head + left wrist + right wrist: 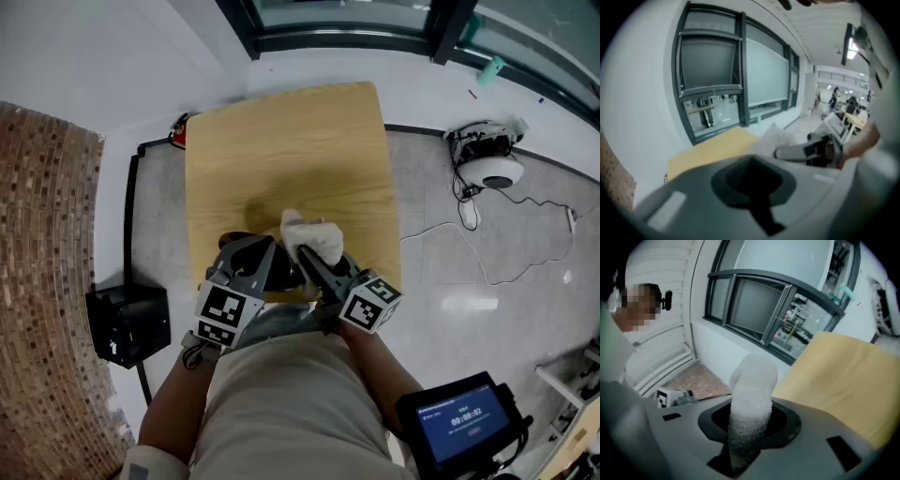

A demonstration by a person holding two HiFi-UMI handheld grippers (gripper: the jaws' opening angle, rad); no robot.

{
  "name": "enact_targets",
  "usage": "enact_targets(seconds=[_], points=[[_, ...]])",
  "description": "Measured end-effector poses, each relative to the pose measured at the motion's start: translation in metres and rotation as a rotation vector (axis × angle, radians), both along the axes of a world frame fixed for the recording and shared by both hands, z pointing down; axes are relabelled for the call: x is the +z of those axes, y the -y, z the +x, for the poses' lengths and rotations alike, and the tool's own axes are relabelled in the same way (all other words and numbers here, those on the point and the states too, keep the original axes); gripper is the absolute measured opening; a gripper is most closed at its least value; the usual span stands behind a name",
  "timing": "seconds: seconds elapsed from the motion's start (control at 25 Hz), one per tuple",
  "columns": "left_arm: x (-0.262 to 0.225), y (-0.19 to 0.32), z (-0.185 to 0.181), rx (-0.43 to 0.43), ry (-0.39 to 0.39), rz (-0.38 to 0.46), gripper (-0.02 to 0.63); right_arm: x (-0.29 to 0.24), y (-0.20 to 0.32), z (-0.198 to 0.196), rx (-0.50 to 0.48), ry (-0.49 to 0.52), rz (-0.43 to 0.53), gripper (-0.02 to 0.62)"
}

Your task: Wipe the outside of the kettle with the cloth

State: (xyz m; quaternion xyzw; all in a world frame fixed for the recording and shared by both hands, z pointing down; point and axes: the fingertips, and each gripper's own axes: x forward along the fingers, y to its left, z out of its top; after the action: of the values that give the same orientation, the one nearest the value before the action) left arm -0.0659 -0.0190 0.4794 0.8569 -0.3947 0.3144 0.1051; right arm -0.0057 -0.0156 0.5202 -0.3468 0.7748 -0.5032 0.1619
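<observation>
Cloth (750, 394), white and nubbly, is pinched between the jaws of the right hand-held gripper (314, 265) and stands up ahead of them. Just beside it on the left, the left hand-held gripper (272, 267) has its jaws pressed together on nothing. The wooden tabletop (291, 150) stretches beyond both. Something dark lies under the left one; whether it is the kettle cannot be told.

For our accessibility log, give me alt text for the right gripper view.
A white fluffy cloth stands up from the right gripper, clamped in its jaws, in the middle of the view. To its right lies a pale wooden table; behind are dark-framed windows and a white wall.
</observation>
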Motion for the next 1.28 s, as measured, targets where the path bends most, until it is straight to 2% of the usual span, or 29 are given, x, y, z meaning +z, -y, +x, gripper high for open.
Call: enact_targets(seconds=[0.08,0.12,0.16,0.24,0.28,0.32,0.4,0.44,0.48,0.52,0.6,0.68,0.72,0.76,0.84,0.88,0.92,0.96,1.0,1.08,1.2,1.28], points=[[0.0,0.001,0.0,-0.003,0.004,0.014,-0.003,0.078,0.002,0.017,0.065,0.109,-0.248,0.13],[0.0,0.001,0.001,-0.003,0.006,0.018,-0.003,0.088,0.0,0.021,0.076,0.148,-0.286,0.13],[0.0,0.001,0.001,-0.002,0.007,0.019,-0.003,0.071,-0.004,0.019,0.056,0.157,-0.221,0.13],[0.001,0.002,0.002,-0.005,0.009,0.014,-0.003,0.001,-0.018,0.007,-0.035,0.099,0.071,0.13],[0.001,0.002,0.001,-0.009,0.01,0.011,-0.003,-0.011,-0.023,0.004,-0.058,0.061,0.135,0.13],[0.0,0.002,0.001,-0.011,0.013,0.011,-0.003,0.004,-0.025,0.005,-0.047,0.047,0.081,0.13],[-0.001,0.001,-0.001,-0.014,0.02,0.016,-0.003,0.073,-0.025,0.018,0.019,0.08,-0.226,0.13],[0.0,0.001,0.0,-0.013,0.02,0.011,-0.003,0.096,-0.028,0.024,0.026,0.067,-0.331,0.13],[0.002,0.002,0.001,-0.012,0.012,-0.006,-0.003,0.101,-0.032,0.026,-0.005,0.016,-0.353,0.13],[0.005,0.004,0.001,-0.018,-0.009,-0.036,-0.003,0.094,-0.039,0.025,-0.08,-0.054,-0.324,0.13],[0.003,0.009,-0.006,-0.081,-0.12,-0.128,-0.004,0.071,-0.07,0.016,-0.352,-0.147,-0.284,0.13],[-0.015,0.023,-0.022,-0.177,-0.288,-0.175,-0.005,0.057,-0.12,0.008,-0.69,-0.129,-0.297,0.13],[-0.025,0.033,-0.032,-0.203,-0.322,-0.156,-0.005,0.051,-0.141,0.005,-0.82,-0.111,-0.282,0.13],[-0.031,0.044,-0.041,-0.196,-0.291,-0.124,-0.005,0.044,-0.155,0.0,-0.911,-0.101,-0.249,0.13],[-0.021,0.054,-0.053,-0.083,-0.109,-0.109,-0.003,0.029,-0.162,-0.02,-1.007,-0.082,-0.178,0.13],[-0.007,0.051,-0.056,-0.015,-0.034,-0.155,-0.003,0.025,-0.158,-0.033,-1.017,-0.069,-0.165,0.13],[0.008,0.045,-0.058,0.033,-0.011,-0.228,-0.003,0.025,-0.15,-0.046,-0.995,-0.057,-0.173,0.13],[0.02,0.037,-0.059,0.048,-0.041,-0.308,-0.003,0.03,-0.141,-0.054,-0.944,-0.051,-0.192,0.13],[0.027,0.03,-0.061,0.03,-0.108,-0.372,-0.003,0.036,-0.132,-0.058,-0.879,-0.048,-0.214,0.13],[0.029,0.023,-0.07,-0.067,-0.235,-0.421,-0.011,0.043,-0.116,-0.056,-0.746,-0.022,-0.241,0.127],[0.028,0.01,-0.086,-0.196,-0.33,-0.456,-0.012,0.047,-0.087,-0.037,-0.566,0.018,-0.263,0.127],[0.022,0.001,-0.09,-0.25,-0.409,-0.47,-0.012,0.049,-0.067,-0.024,-0.492,0.03,-0.265,0.127]])
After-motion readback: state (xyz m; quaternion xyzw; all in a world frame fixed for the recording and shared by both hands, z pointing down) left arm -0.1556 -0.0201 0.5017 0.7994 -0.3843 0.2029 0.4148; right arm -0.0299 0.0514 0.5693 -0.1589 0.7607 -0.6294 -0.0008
